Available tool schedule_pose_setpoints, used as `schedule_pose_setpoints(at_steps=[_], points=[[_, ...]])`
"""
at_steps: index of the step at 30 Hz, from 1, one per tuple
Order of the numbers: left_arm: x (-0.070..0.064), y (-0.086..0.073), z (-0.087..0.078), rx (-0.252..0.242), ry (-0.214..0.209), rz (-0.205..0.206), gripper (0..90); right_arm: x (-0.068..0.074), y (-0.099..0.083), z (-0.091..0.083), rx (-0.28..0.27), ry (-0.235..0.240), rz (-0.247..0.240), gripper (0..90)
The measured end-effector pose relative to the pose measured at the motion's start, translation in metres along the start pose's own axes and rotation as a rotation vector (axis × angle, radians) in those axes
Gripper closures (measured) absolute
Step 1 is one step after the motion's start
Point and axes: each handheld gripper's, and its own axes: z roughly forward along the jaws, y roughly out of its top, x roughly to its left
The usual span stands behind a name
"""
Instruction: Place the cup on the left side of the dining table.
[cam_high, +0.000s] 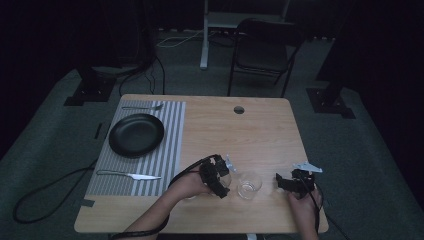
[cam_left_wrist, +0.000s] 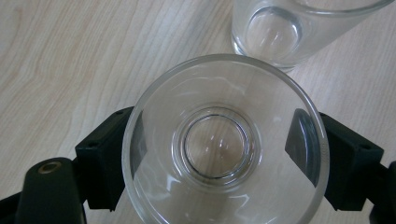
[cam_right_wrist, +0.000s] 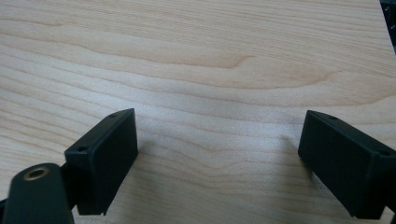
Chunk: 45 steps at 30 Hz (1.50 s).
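Left gripper view has your left gripper clamped on a clear round drinking glass: one black jaw presses each side of its wall, so the squeeze runs across the widest part and the tumbler cannot roll out. Its open mouth faces the camera and its thick base points away toward the pale wooden table, so its long axis runs straight along your jaws. Whether the base touches the wood I cannot tell.

Just beyond your jaw tips stands a second clear glass tumbler, upright and apart from the held one; mind the gap as you move.

Your right gripper is released, its jaws spread wide with only bare wood between them. From the high view it waits on the far side of that second tumbler, probably ready for it.
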Motion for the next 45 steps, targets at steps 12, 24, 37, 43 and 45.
schedule_pose_setpoints(at_steps=[12,24,37,43,45], points=[[0.016,0.004,-0.007,-0.016,0.005,-0.046,18.1,0.000,0.000,0.000,0.000,0.000,-0.001,11.6],[0.034,0.007,-0.013,-0.006,0.029,-0.081,18.1,0.000,0.000,0.000,0.000,0.000,0.000,11.6],[0.060,-0.004,-0.022,-0.032,0.067,-0.176,18.1,0.000,0.000,0.000,0.000,0.000,-0.004,11.6],[0.072,-0.010,-0.029,-0.022,0.091,-0.204,18.1,0.000,0.000,0.000,-0.001,-0.001,-0.001,11.6],[0.079,-0.015,-0.033,-0.023,0.106,-0.225,18.1,0.000,0.000,0.000,0.000,-0.001,0.001,11.6]])
